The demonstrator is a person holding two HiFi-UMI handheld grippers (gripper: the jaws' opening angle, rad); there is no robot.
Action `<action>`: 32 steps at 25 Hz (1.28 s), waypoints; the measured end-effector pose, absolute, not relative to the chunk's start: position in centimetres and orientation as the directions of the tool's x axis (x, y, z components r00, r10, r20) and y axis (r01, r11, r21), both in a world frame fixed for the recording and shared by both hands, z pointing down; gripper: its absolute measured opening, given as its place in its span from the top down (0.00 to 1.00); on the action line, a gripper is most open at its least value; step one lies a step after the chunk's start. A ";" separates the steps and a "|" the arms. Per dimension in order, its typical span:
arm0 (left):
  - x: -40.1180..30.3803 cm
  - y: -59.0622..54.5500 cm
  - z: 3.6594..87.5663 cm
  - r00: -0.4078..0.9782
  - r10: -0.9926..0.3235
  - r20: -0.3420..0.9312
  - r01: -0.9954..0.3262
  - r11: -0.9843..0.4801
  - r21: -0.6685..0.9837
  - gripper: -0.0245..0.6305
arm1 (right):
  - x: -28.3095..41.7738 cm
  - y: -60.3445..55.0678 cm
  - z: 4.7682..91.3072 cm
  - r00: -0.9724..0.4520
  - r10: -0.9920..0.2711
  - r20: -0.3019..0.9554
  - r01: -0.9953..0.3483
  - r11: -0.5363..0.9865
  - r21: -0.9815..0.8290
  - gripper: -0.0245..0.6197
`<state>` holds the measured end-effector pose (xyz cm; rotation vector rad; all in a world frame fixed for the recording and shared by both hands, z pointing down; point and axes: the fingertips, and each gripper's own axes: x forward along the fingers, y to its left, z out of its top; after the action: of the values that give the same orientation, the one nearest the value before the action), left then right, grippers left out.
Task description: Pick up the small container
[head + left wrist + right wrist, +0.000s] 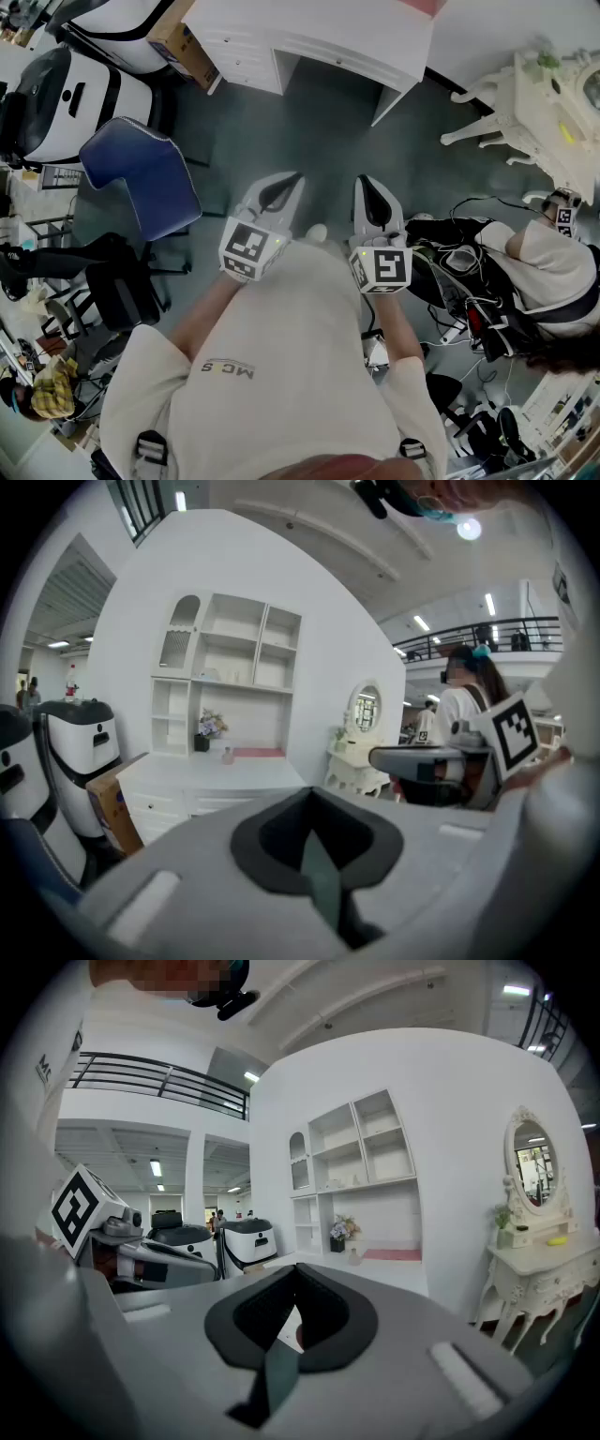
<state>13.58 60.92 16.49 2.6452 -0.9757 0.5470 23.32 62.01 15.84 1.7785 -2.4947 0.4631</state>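
A small pale container (228, 755) stands on a white desk (216, 778) beside a pink mat, below white shelves; the right gripper view also shows the container (354, 1252), far off. In the head view the desk (309, 37) lies well ahead across the floor, and I cannot make out the container there. My left gripper (294, 178) and right gripper (362, 182) are held side by side in front of the person's chest, pointing toward the desk. Both pairs of jaws are together with nothing between them, as seen in the left gripper (312, 797) and right gripper (296, 1269) views.
A blue chair (141, 178) stands to the left. An ornate white vanity table (534, 103) with an oval mirror (531, 1162) is at the right. A person (553, 262) sits on the floor by tangled cables (459, 281). A cardboard box (178, 42) leans at the desk's left.
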 end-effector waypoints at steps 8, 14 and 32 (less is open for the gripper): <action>14.8 60.3 16.7 0.694 -0.581 0.426 -0.673 -0.733 0.096 0.96 | 23.9 61.9 17.3 -0.404 -0.890 0.212 -0.899 0.343 -0.272 0.97; 15.5 60.1 17.1 0.683 -0.589 0.433 -0.680 -0.729 0.080 0.96 | 24.4 62.6 18.5 -0.422 -0.879 0.220 -0.891 0.357 -0.280 0.96; 4.2 43.6 26.6 0.696 -0.599 0.397 -0.698 -0.695 0.175 0.96 | 14.4 47.1 26.9 -0.400 -0.863 0.309 -0.915 0.352 -0.199 0.96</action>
<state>4.19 43.60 26.63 2.5945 -1.0216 0.4475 14.35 47.07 26.90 1.6286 -2.4566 0.5141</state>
